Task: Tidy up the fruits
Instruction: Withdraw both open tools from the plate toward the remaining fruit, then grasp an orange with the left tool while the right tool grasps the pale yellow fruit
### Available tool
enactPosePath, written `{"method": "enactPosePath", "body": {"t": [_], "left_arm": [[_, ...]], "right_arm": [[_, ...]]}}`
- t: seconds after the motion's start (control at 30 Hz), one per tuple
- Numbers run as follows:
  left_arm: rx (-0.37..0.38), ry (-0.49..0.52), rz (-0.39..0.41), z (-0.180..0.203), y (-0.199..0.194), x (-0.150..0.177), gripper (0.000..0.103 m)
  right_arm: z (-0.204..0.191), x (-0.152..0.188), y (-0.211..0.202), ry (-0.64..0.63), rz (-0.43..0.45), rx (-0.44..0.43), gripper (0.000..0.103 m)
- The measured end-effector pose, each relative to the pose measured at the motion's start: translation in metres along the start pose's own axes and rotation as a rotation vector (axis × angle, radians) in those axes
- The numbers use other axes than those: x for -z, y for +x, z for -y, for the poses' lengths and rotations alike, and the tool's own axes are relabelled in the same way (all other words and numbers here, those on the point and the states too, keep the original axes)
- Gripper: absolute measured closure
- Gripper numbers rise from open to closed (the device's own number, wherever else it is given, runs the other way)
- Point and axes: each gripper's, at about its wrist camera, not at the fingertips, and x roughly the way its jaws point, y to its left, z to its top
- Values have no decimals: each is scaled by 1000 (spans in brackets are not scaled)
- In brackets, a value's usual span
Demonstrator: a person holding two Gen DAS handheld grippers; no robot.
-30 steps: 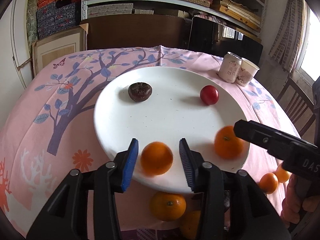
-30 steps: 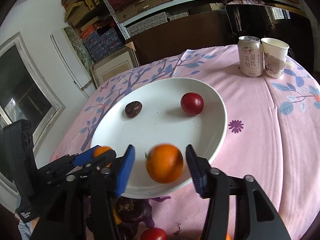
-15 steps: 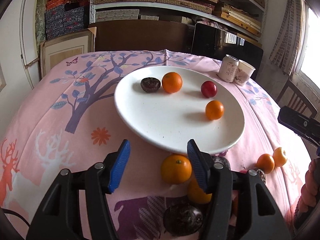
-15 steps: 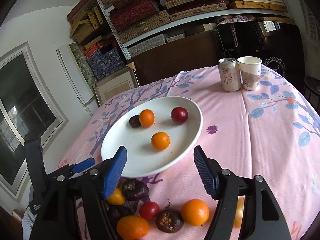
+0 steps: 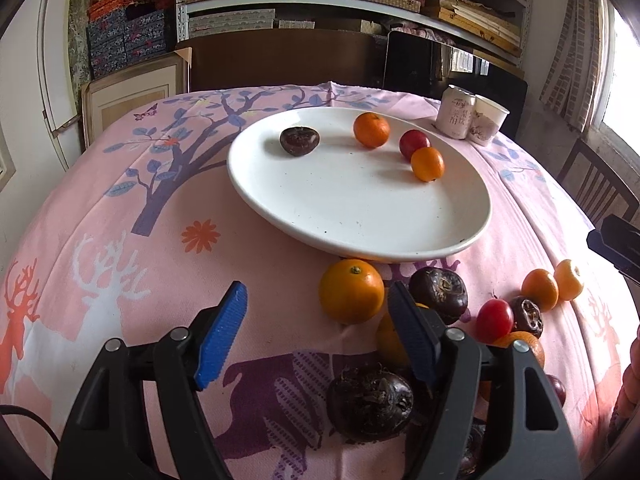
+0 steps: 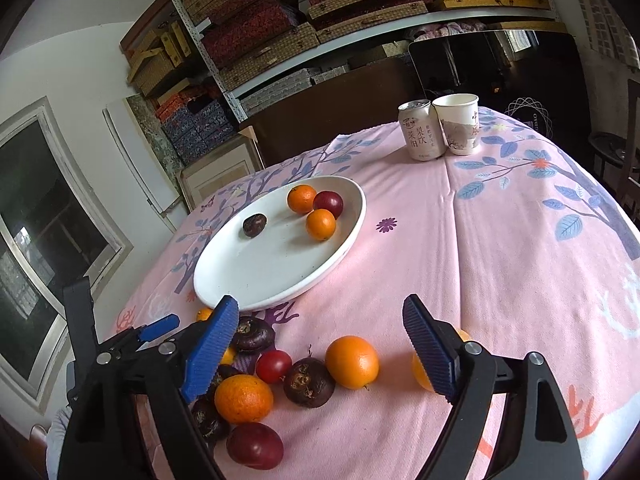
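A white plate (image 5: 352, 208) on the pink cloth holds two oranges (image 5: 371, 129), a red fruit (image 5: 415, 143) and a dark fruit (image 5: 299, 141). Loose fruit lies in front of the plate. My left gripper (image 5: 316, 292) hovers over it with jaws opening and nothing pressed; a loose orange (image 5: 351, 291) lies just past its right finger and a dark fruit (image 5: 370, 406) below. My right gripper (image 6: 320, 308) is open too, its jaws still widening, with nothing between them, above an orange (image 6: 352, 362), a dark fruit (image 6: 309, 382) and a red fruit (image 6: 273, 366).
A drink can (image 6: 420, 130) and a paper cup (image 6: 458, 124) stand at the table's far side. A wooden chair (image 5: 596, 188) is at the right table edge. Shelves with boxes fill the back wall. The left gripper's body (image 6: 156, 328) shows at the left of the right wrist view.
Both grippers let go of their oranges over the plate and drew back to the near table edge, jaws widening. The two oranges rolled to the plate's far side by the red fruit.
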Motion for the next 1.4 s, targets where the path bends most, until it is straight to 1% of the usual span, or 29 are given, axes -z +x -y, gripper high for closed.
{"method": "enactPosePath", "body": {"t": [0.03, 0.1, 0.13, 0.2, 0.27, 0.33, 0.37, 0.43, 0.47, 0.53, 0.57, 0.63, 0.7, 0.77, 0.87, 1.0, 1.1, 1.27, 1.4], "left_arm": [[-7, -1, -7, 0, 3, -1, 32], [-3, -4, -15, -2, 7, -2, 27], [-5, -3, -19, -3, 7, -3, 25], [-27, 4, -22, -8, 4, -1, 19], [-63, -25, -6, -19, -3, 0, 19], [-111, -78, 0, -34, -11, 2, 20], [-116, -102, 0, -41, -15, 4, 22], [-62, -136, 15, -48, -24, 8, 22], [-41, -137, 28, -47, -29, 10, 22], [-46, -91, 44, -36, -32, 12, 22], [-57, -60, 41, -30, -29, 12, 22], [-69, -20, 8, -22, -20, 15, 28], [-64, -7, -30, -20, -11, 17, 42], [-49, -16, -49, -21, -6, 18, 46], [-37, -36, -48, -25, -7, 20, 46], [-40, -33, -78, -24, -6, 25, 46], [-42, -30, -65, -23, -16, 31, 47], [3, -35, -31, -21, -44, 48, 48], [51, 6, -51, -11, -51, 61, 47]], "right_arm": [[-2, 1, 1, -4, -3, -1, 18], [-4, 2, 1, -11, -5, 0, 18], [-4, 2, 1, -13, -5, 1, 18], [-4, 3, 1, -14, -5, 2, 18], [-3, 3, 1, -6, -5, 4, 18], [-1, 2, 1, 1, -3, 2, 18], [0, 1, 0, 3, 0, 2, 18], [1, 1, -1, 10, 1, -1, 18], [1, 1, -1, 11, 2, -4, 18], [0, 1, -2, 6, 6, -7, 18], [-1, 1, -2, 3, 6, -7, 18], [-1, 2, -1, 0, 3, -6, 18], [0, 1, -1, 1, 2, -4, 18], [0, 1, -1, 2, 3, -4, 18], [0, 1, -1, 0, 2, -3, 18], [1, 1, 0, 3, -3, 4, 18], [2, 2, 0, 9, -4, 10, 18], [6, 6, -2, 19, -8, 24, 18], [13, 14, -7, 35, -14, 35, 18]]}}
